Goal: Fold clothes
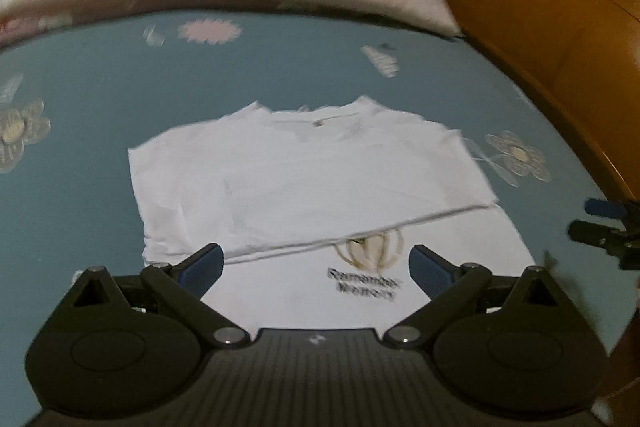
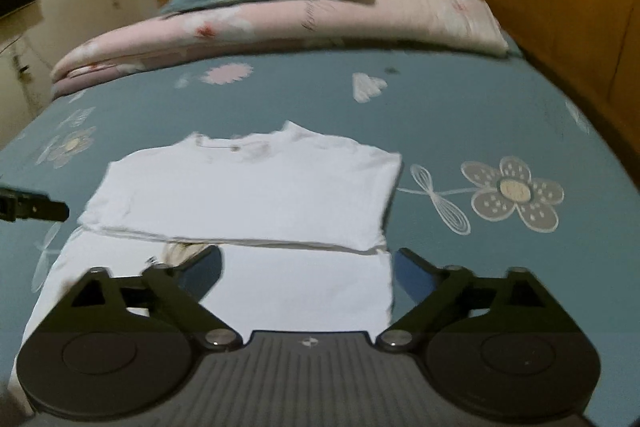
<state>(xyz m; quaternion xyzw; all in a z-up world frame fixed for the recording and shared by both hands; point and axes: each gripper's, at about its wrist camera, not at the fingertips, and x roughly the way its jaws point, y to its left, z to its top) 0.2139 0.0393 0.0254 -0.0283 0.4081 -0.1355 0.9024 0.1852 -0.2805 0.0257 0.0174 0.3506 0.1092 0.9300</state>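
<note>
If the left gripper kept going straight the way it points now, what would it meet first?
Most likely the white T-shirt on the bed: the open left gripper angles down at it, near the folded edge above the print, though depth is unclear.

1. The white T-shirt (image 1: 304, 171) I am folding lies flat on the blue flowered bed sheet (image 1: 80, 99), collar at the far end.
2. Its upper part is folded over the lower part; the folded edge runs straight across the shirt from side to side.
3. The nearer layer shows a tan emblem with dark lettering beneath it, partly covered by the fold.
4. Both sides look tucked in, so the outline is roughly rectangular.
5. The cloth (image 2: 248, 187) lies smooth, with faint creases.
</note>
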